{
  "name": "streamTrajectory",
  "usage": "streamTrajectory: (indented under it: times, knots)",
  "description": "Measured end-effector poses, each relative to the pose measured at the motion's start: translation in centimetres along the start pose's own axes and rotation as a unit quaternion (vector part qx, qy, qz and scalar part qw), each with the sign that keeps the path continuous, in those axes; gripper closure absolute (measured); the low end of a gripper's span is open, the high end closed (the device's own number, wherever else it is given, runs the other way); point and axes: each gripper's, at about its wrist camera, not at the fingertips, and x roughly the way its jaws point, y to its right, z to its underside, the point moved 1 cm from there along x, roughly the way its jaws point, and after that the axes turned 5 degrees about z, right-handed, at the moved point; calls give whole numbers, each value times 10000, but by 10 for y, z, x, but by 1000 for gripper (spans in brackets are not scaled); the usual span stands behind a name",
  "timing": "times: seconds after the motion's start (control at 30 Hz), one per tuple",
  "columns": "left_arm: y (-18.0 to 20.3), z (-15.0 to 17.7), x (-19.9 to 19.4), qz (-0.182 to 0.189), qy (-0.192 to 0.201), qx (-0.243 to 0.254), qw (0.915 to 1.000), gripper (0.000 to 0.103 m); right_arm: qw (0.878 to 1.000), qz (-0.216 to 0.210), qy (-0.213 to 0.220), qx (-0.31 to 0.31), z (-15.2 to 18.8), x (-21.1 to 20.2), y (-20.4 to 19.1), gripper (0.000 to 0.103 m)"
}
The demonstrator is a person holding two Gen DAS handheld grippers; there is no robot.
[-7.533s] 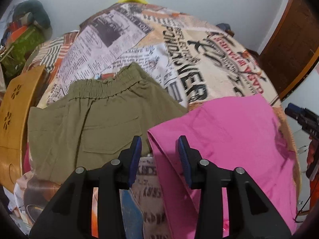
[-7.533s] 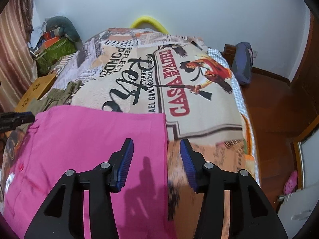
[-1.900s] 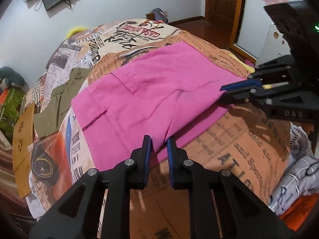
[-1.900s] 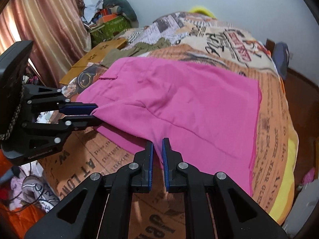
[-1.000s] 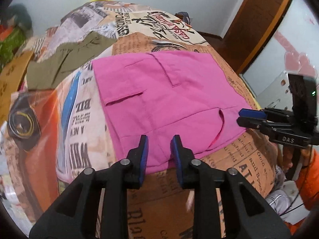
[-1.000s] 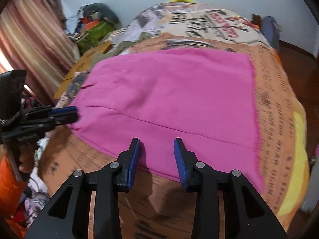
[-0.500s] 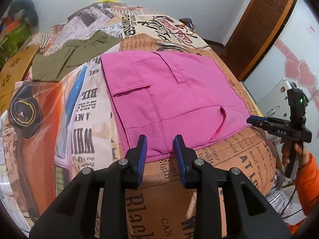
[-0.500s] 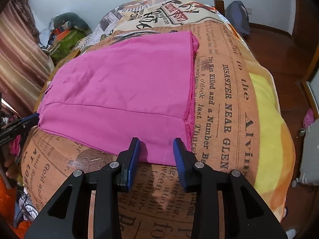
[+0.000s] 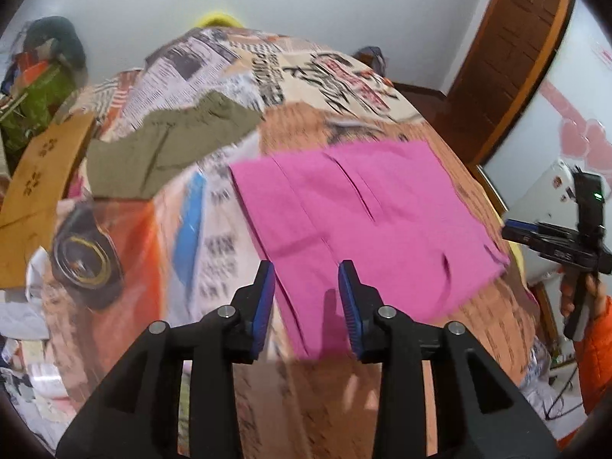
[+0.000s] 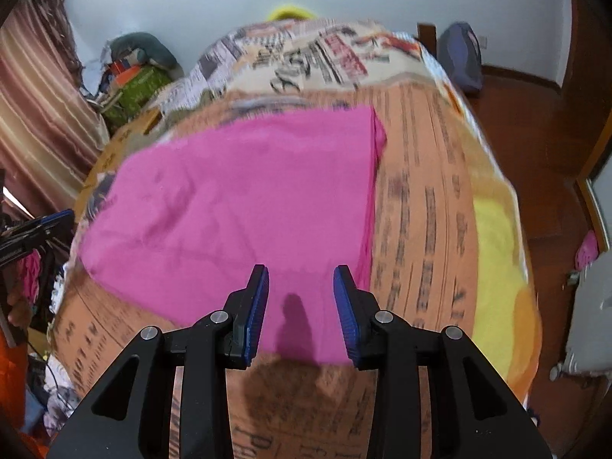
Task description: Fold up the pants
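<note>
Pink cotton pants [image 9: 367,214], folded flat, lie on the newspaper-print bedspread [image 9: 214,260] just ahead of and below both my tools. Long axis runs across me. My left gripper [image 9: 306,298] has just been opening, nothing between its jaws; my right gripper [image 10: 300,306] hangs parted, empty, above the near edge. Olive-green shorts [image 9: 168,145] lie well apart, nothing blocking.

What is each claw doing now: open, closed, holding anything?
Left claw: open, just widened, empty above the pink pants.
Right claw: open, empty.

Motion blur leaves the newspaper print on the bedspread [image 9: 329,88] unreadable.
</note>
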Motion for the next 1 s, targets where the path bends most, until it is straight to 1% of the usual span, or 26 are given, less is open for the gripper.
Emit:
streamTrajectory:
  times: [0.1, 0.23, 0.37, 0.57, 0.77, 0.87, 0.93, 1.0]
  knots:
    - [-11, -20, 8, -69, 61, -135, 9999, 68, 9997, 1, 224, -51, -20, -2, -3, 70]
    - [-24, -44, 26, -182, 41, -240, 9995, 68, 9993, 56, 366, -47, -40, 5, -1, 68]
    - [-35, -60, 40, -190, 33, -343, 9992, 68, 9991, 126, 407, -69, -56, 19, 4, 68]
    - [-58, -82, 65, -267, -26, -548, 9981, 68, 9992, 179, 336, -142, -75, 45, 10, 68]
    - [-71, -87, 89, -277, -196, -618, 9975, 68, 9995, 152, 273, -108, -89, 69, 17, 68]
    - [-74, -82, 102, -205, -348, -651, 9971, 66, 9994, 217, 232, -102, -95, 84, 23, 68]
    - [-73, -78, 108, -108, -420, -657, 9969, 62, 9995, 241, 194, -89, -98, 91, 27, 66]
    - [-71, -72, 113, -160, -475, -604, 9969, 61, 9995, 242, 181, -65, -99, 95, 31, 64]
